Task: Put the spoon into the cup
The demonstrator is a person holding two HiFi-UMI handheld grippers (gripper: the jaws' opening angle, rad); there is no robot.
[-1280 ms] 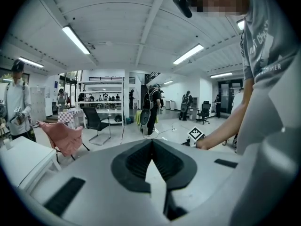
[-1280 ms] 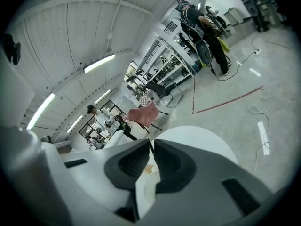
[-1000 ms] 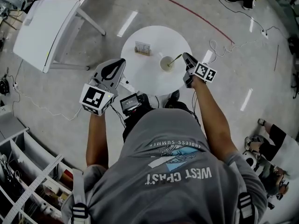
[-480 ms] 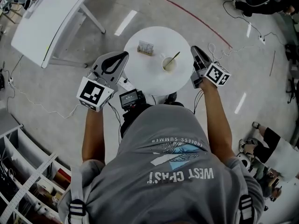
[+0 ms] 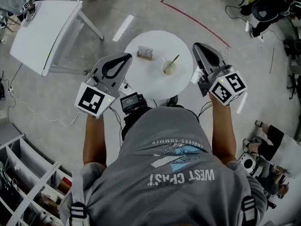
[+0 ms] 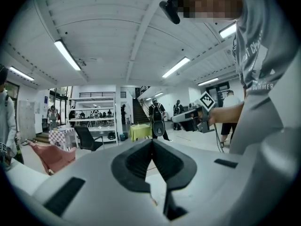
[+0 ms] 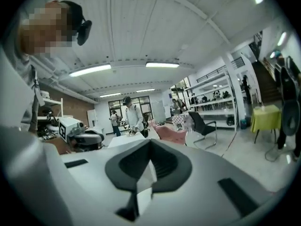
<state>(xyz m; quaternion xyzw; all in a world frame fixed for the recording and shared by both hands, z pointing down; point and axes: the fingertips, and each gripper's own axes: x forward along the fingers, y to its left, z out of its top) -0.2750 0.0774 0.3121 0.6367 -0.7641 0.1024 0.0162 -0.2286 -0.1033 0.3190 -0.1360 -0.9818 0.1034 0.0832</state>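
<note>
A small cup stands on the round white table, with the spoon leaning in it, handle pointing up and to the right. My right gripper is raised off the table's right edge, clear of the cup, jaws shut and empty. My left gripper hovers at the table's left edge, also shut on nothing. In the left gripper view the left gripper points level into the room, and so does the right gripper in the right gripper view; neither view shows the cup.
A small card holder sits on the round table behind the cup. A white rectangular table stands at the upper left. Red tape and cables cross the floor. Shelving is at the lower left, and a person crouches at the right.
The right gripper left the spoon handle at the cup, rose, rolled and closed. The left gripper lifted a little. The spoon stays in the cup.
</note>
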